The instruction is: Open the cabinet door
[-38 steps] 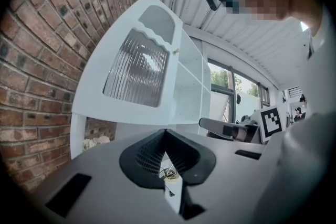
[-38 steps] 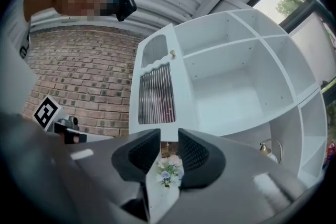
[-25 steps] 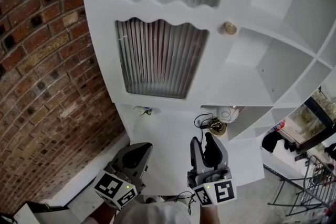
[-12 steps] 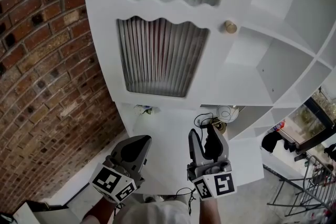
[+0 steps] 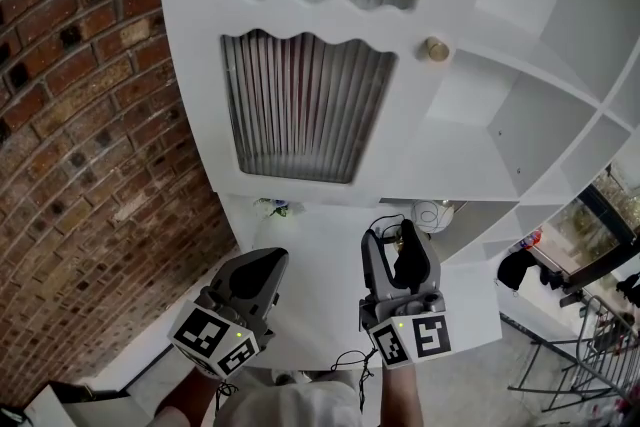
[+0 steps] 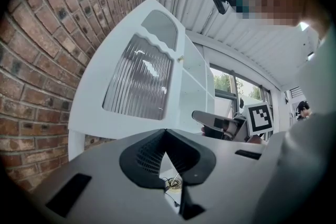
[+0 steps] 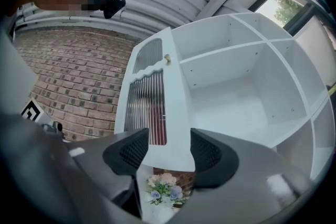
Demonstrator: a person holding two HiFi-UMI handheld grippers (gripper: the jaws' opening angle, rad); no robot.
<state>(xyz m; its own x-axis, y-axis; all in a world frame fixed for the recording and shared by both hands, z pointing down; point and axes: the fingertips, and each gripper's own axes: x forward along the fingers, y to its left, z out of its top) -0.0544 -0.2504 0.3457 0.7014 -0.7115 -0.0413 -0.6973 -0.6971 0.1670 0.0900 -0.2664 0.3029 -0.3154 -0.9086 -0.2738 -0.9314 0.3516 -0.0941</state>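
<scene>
1. The white cabinet door (image 5: pixel 190 65) stands swung open at 12 o'clock in the head view. Its ribbed glass pane (image 5: pixel 300 105) has a wavy top edge, and a round brass knob (image 5: pixel 434 49) sits at 1 o'clock.
2. A rough red brick wall (image 5: pixel 80 115) fills 9 o'clock, and smooth white box-shaped shelves (image 5: pixel 530 115) fill 2 o'clock.
3. The left gripper (image 5: pixel 262 265), at 7 o'clock, has its ridged black jaws pressed together on nothing.
4. The right gripper (image 5: pixel 392 250), at 5 o'clock, has just been opening; its jaws are spread and pinch nothing.

Grey left gripper (image 5: pixel 272 261), grey right gripper (image 5: pixel 392 245), black-and-white marker cubes (image 5: pixel 410 340).
Black ribbed pads (image 7: pixel 206 152); green light on each cube; right jaws just opening, empty.
</scene>
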